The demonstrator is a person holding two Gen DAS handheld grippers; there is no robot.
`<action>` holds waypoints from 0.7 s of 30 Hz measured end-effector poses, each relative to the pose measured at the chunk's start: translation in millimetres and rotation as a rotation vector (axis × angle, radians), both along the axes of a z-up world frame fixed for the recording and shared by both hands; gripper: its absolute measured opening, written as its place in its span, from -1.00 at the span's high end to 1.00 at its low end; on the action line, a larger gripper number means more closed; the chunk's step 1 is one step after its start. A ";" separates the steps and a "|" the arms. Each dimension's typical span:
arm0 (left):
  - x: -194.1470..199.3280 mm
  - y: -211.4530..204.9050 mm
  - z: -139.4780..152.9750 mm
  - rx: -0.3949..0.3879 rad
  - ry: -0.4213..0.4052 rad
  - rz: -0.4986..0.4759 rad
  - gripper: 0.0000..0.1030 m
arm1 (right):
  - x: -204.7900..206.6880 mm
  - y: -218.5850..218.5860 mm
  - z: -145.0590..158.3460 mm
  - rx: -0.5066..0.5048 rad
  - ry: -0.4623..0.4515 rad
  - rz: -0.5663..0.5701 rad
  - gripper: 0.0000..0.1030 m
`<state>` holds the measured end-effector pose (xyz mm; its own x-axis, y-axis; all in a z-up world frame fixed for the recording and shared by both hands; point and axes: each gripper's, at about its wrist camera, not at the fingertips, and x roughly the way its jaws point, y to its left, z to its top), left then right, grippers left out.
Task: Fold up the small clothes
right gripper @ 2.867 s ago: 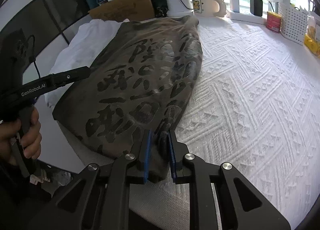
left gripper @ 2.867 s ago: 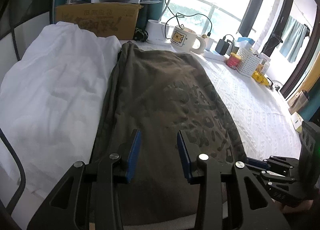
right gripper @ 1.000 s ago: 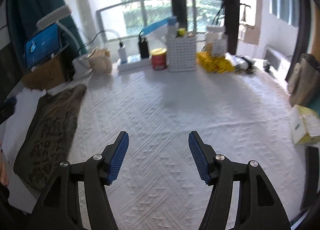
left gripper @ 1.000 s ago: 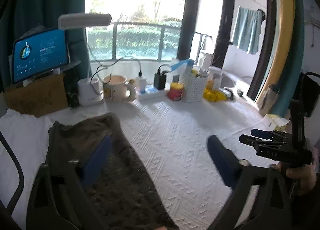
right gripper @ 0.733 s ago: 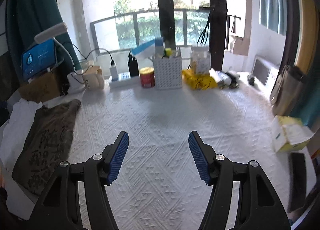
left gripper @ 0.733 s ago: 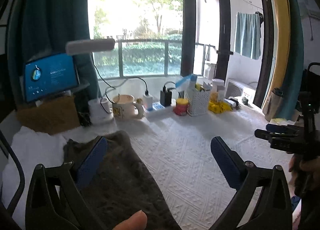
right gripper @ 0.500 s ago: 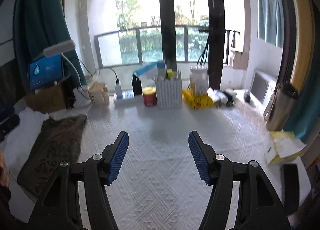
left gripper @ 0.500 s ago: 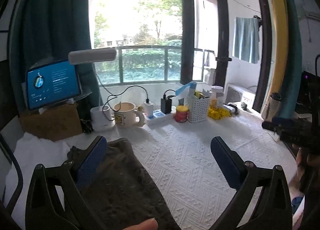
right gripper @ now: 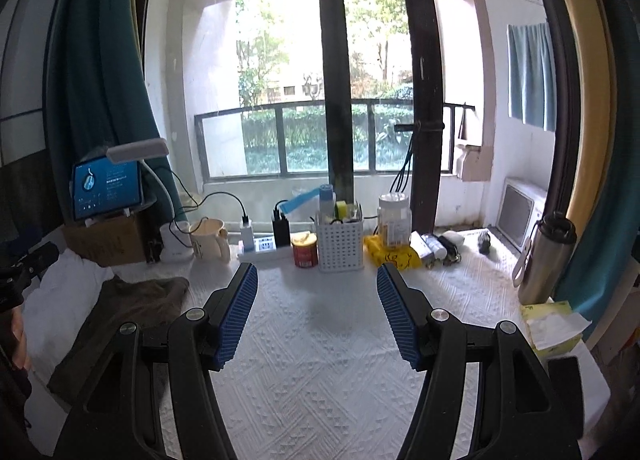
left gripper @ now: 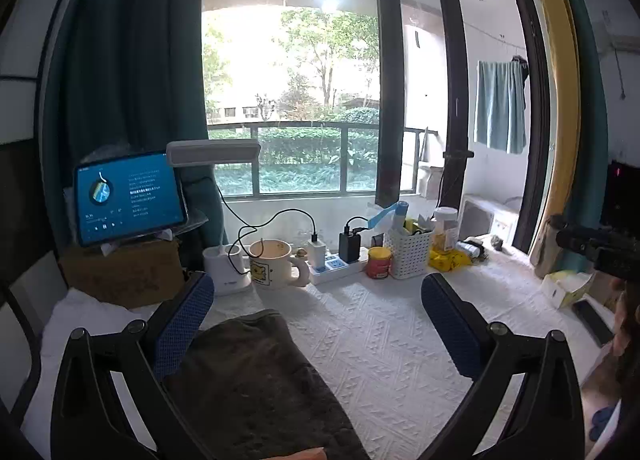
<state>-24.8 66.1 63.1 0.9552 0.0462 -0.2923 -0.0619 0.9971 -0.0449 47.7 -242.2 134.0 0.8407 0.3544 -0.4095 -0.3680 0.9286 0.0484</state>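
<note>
Left wrist view: the left claw (left gripper: 316, 320) is spread wide and empty, above the counter (left gripper: 384, 344) with its white embossed cover. The folded olive garment (left gripper: 256, 372), soft and matte, lies at 7 o'clock.

Right wrist view: the right claw (right gripper: 316, 312) is likewise spread and empty; the olive garment (right gripper: 120, 316) lies at 9 o'clock, beside white cloth (right gripper: 56, 296).

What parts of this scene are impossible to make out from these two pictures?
- Brown garment: its near end runs off the bottom edge in the left wrist view; the left gripper covers one side.
- Tablet: screen text too small in both views.
- White cloth: partly under the brown garment in the right wrist view.
- Basket: contents crowded, not identifiable.
- Person: only slivers at the frame edges.
</note>
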 end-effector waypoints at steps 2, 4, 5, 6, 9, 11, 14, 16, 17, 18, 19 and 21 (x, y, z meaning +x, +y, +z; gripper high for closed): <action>-0.3 5.5 -0.4 -0.027 -0.003 0.003 -0.98 | -0.8 1.7 1.2 0.002 -0.002 0.004 -0.28; -0.2 10.0 -1.9 -0.033 -0.004 0.017 -0.98 | -1.2 4.2 0.1 0.002 -0.006 0.009 -0.28; 0.0 10.7 -2.5 -0.032 -0.002 0.024 -0.98 | -1.6 5.4 -0.2 0.001 -0.008 0.014 -0.28; 1.1 12.0 -3.7 -0.031 0.004 0.037 -0.98 | -1.7 5.9 -0.6 0.001 -0.008 0.017 -0.28; 1.7 15.4 -5.9 -0.031 0.014 0.068 -0.98 | 0.5 6.6 -4.0 0.014 -0.004 0.026 -0.28; 1.4 17.7 -7.9 -0.029 0.017 0.091 -0.98 | 5.8 8.7 -7.4 0.016 0.012 0.033 -0.28; 3.6 21.7 -12.5 -0.032 0.036 0.115 -0.98 | 10.2 12.0 -9.6 0.017 0.028 0.056 -0.28; 5.4 24.8 -15.3 -0.040 0.049 0.123 -0.98 | 12.1 14.2 -10.9 0.013 0.033 0.066 -0.28; 6.0 25.4 -16.0 -0.039 0.053 0.128 -0.98 | 13.1 15.0 -11.6 0.013 0.035 0.070 -0.28; 6.5 25.4 -16.0 -0.037 0.057 0.132 -0.98 | 14.6 15.3 -12.3 0.016 0.038 0.074 -0.28; 7.0 25.3 -15.8 -0.034 0.059 0.133 -0.98 | 16.1 15.4 -12.9 0.018 0.041 0.075 -0.28; 7.4 24.3 -14.7 -0.031 0.057 0.134 -0.98 | 18.4 15.8 -14.1 0.022 0.044 0.075 -0.28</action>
<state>-17.3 90.5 48.3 0.9227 0.1625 -0.3496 -0.1981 0.9778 -0.0683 66.1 -226.4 119.9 0.7929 0.4250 -0.4368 -0.4334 0.8971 0.0860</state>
